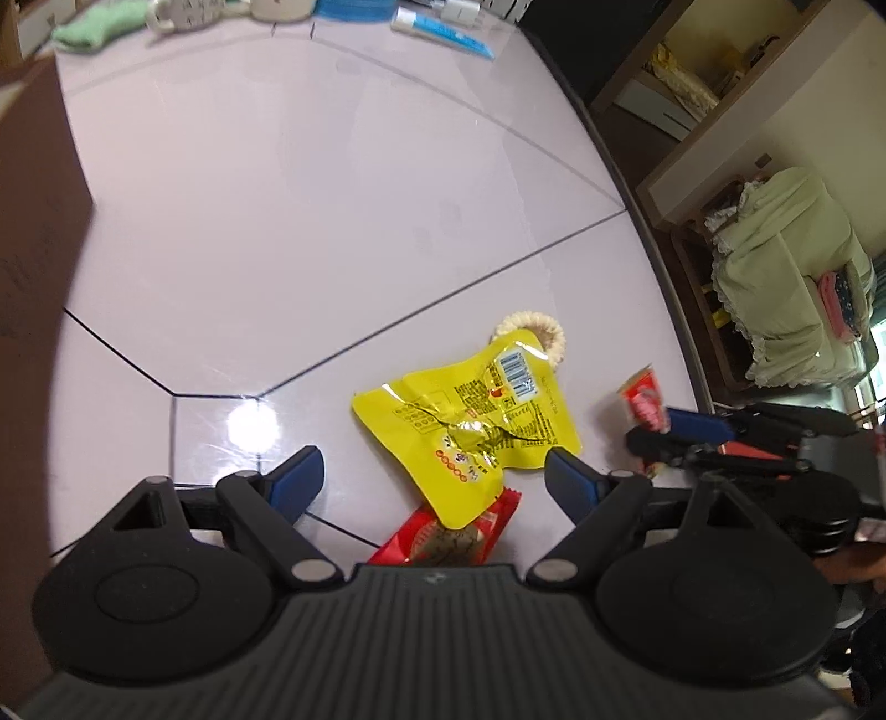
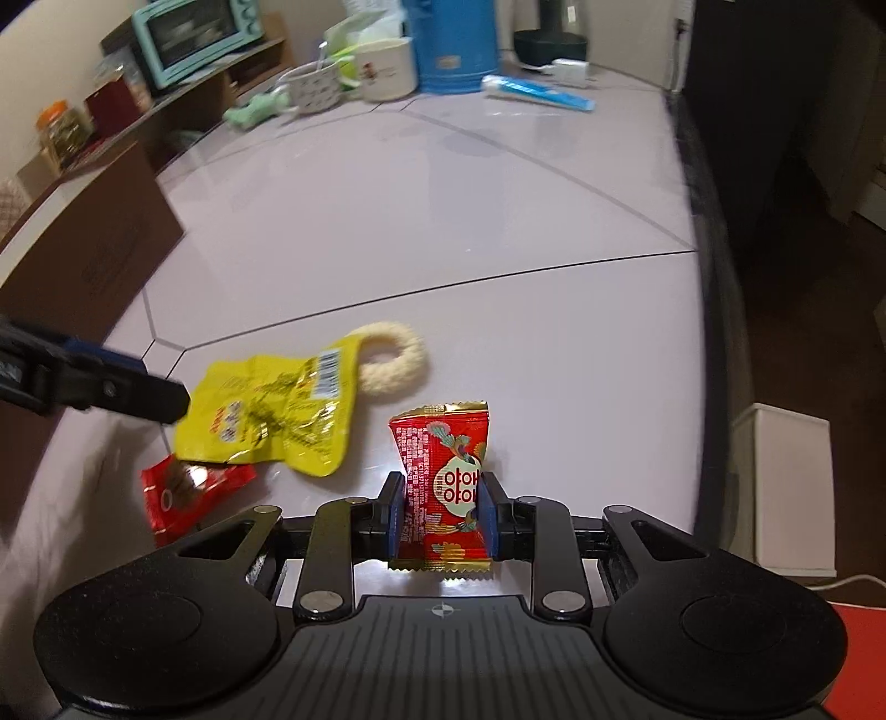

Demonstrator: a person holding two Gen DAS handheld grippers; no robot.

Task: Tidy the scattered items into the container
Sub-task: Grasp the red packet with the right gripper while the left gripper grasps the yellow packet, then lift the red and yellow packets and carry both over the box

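Note:
A crumpled yellow snack packet (image 1: 470, 423) (image 2: 271, 412) lies on the pale table, partly over a red wrapper (image 1: 448, 534) (image 2: 185, 487) and a cream ring (image 1: 540, 335) (image 2: 393, 360). My left gripper (image 1: 437, 471) is open and hovers over the yellow packet, its blue pads on either side. My right gripper (image 2: 440, 512) is shut on a red candy packet (image 2: 446, 487), which shows in the left wrist view (image 1: 642, 401). The brown cardboard box (image 1: 33, 221) (image 2: 83, 249) stands at the left.
At the table's far end stand mugs (image 2: 387, 66), a blue canister (image 2: 454, 44), a toothpaste tube (image 2: 537, 91) (image 1: 443, 30), a green cloth (image 1: 88, 30) and a white charger (image 2: 570, 69). The table's dark right edge (image 2: 714, 310) drops to the floor.

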